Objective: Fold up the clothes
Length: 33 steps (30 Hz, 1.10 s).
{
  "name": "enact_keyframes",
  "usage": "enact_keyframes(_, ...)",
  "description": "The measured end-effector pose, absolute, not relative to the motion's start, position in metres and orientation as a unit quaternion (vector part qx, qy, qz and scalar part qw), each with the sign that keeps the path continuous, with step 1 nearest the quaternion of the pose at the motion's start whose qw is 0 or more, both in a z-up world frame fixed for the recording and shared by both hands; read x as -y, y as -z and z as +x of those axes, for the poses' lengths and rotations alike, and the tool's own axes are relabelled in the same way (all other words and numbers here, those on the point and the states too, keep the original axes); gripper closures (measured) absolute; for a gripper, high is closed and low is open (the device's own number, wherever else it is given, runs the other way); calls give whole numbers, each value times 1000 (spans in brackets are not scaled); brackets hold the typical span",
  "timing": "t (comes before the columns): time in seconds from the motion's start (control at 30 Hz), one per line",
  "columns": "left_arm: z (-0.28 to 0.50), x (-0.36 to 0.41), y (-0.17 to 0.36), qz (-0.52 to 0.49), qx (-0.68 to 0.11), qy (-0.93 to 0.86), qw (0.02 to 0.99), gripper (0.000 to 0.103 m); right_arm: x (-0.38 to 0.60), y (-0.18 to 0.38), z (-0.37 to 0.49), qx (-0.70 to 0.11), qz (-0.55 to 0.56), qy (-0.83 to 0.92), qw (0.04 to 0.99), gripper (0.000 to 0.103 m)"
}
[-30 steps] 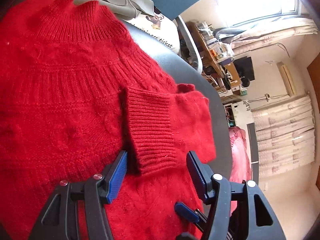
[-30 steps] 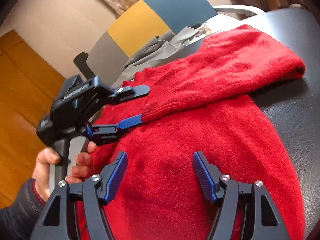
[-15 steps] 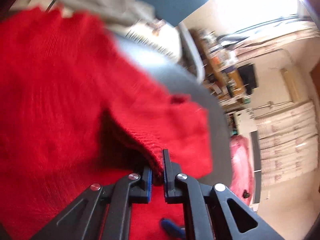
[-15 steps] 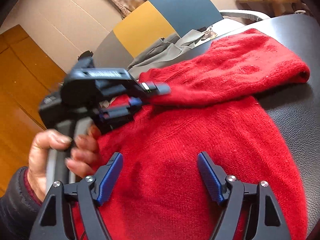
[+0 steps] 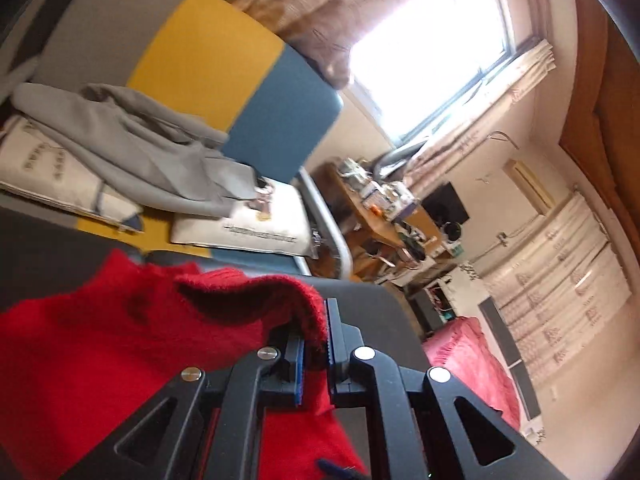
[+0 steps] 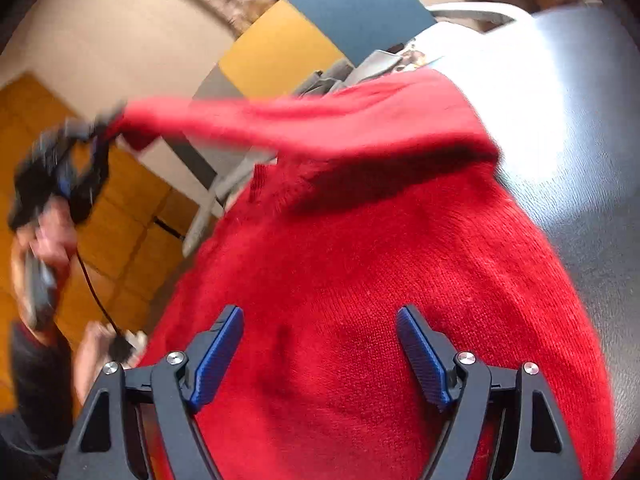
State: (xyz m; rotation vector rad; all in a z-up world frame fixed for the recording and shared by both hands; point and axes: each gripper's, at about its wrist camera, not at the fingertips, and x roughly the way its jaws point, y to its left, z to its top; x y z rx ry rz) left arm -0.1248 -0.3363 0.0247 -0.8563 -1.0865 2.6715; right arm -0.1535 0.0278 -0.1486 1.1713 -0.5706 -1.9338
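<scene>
Red sweater point(image 6: 360, 300): soft, limp knit, best gripped at its ribbed cuff point(image 5: 312, 320), where the left gripper point(image 5: 314, 356) is clamped; right gripper point(image 6: 320, 356) gapes above its body.

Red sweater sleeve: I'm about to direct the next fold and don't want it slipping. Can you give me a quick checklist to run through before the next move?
1. Left gripper shut on the sleeve cuff: ok, red knit sits between the blue pads.
2. Sleeve lifted clear of the sweater body: ok, it stretches above it in the right wrist view.
3. Right gripper free: ok, jaws wide, nothing clamped, hovering over the body.
4. Sweater body lying flat on the dark table: ok where visible.
5. How deep the cuff sits in the pads: cannot tell.
6. The other sleeve's position: cannot tell, out of view.
</scene>
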Motion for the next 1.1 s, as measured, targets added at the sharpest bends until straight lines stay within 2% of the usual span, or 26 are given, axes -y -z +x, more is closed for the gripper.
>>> enact_keyframes(0.1,-102,355,-11,-296,357,-885,49,96,-40,150,-161,287,463,743,390,21)
enact_keyframes(0.3,-66,380,37,-317,376,-870,22,96,-57,153,-181,417,451,693,377,9)
enact_keyframes(0.4,-49,388,59,-323,388,-863,10,96,-59,155,-189,444,448,686,363,8)
enact_keyframes(0.67,1,411,111,-338,429,-837,-21,96,-62,141,-209,451,425,711,331,8)
enact_keyframes(0.8,7,408,137,-366,435,-822,-30,96,-57,129,-225,382,429,761,303,8)
enact_keyframes(0.97,13,398,147,-381,405,-830,-45,96,-32,120,-250,243,453,813,272,9)
enact_keyframes(1.0,13,396,147,-384,392,-834,-47,95,-25,119,-255,212,455,823,266,14)
enact_keyframes(1.07,12,390,146,-390,370,-842,-45,95,-9,116,-263,152,457,838,257,28)
enact_keyframes(1.1,12,387,146,-393,362,-845,-40,95,-1,116,-270,129,460,841,253,40)
